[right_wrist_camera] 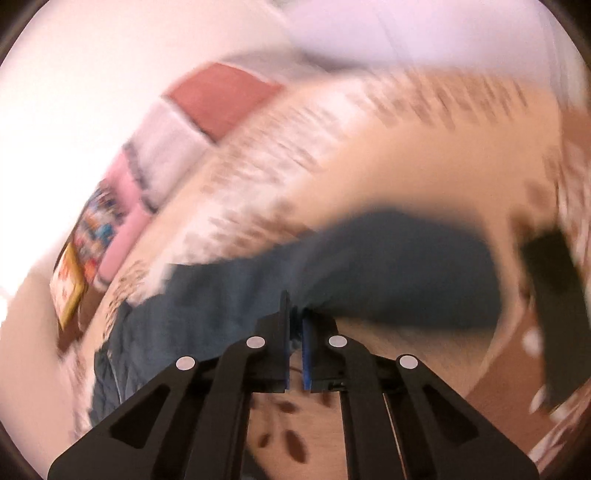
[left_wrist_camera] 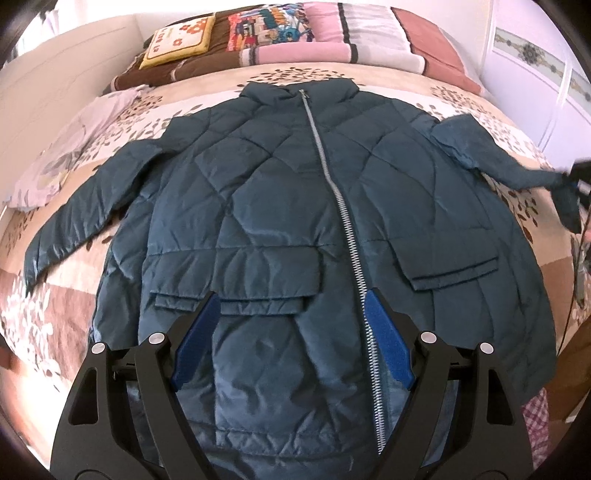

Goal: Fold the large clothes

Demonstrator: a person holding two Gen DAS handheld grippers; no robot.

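A dark teal quilted jacket (left_wrist_camera: 280, 192) lies face up on the bed, zipped, collar at the far end and both sleeves spread out. My left gripper (left_wrist_camera: 291, 299) is open and empty, hovering over the jacket's lower front near the zipper (left_wrist_camera: 343, 206). My right gripper (right_wrist_camera: 295, 314) is shut on the cuff of the jacket's right-hand sleeve (right_wrist_camera: 369, 266) and holds it lifted off the bed. In the left wrist view that sleeve (left_wrist_camera: 498, 158) stretches to the right gripper (left_wrist_camera: 576, 181) at the right edge. The right wrist view is blurred by motion.
The bed has a floral patchwork cover (left_wrist_camera: 55, 295). Several pillows (left_wrist_camera: 332, 33) and a yellow cushion (left_wrist_camera: 181, 40) lie at the headboard end. A pale lilac cloth (left_wrist_camera: 74, 147) lies at the left. A white wardrobe (left_wrist_camera: 546, 74) stands at the right.
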